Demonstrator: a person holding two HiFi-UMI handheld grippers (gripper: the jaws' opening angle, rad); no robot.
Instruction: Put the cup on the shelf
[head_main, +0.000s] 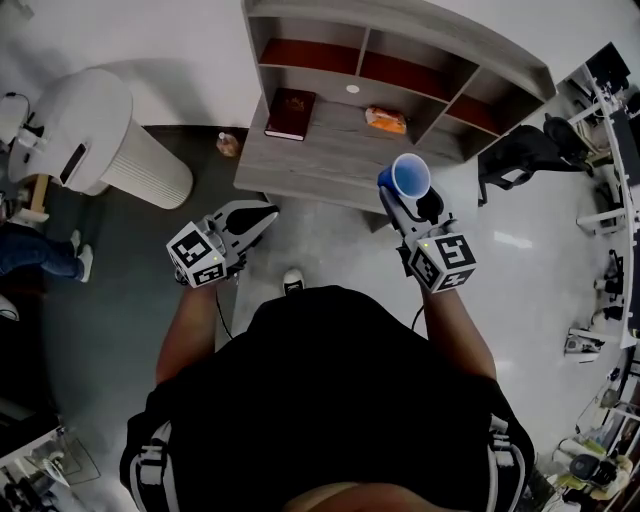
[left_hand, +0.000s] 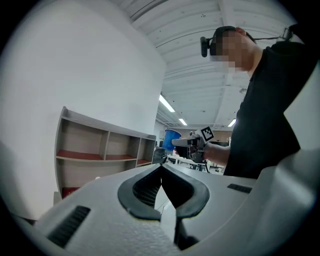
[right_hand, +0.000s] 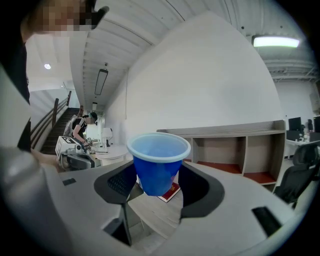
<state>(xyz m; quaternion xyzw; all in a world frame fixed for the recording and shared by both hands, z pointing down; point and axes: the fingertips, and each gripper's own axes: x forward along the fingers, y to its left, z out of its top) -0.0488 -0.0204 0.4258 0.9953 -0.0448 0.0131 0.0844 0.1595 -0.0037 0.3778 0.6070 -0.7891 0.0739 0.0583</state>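
Grey wooden shelf (head_main: 340, 160) on pale floor (head_main: 530, 285)

Person seen from above in a black short-sleeved top (head_main: 330, 400), with white-striped black straps (head_main: 148, 465) at 5 and 7 o'clock. The left gripper (head_main: 262, 215) and right gripper (head_main: 405, 200) are pale grey with black ribbed jaws. Each bears a cube (head_main: 200, 258) of black-and-white square markers and a thin dark cable (head_main: 222, 312).
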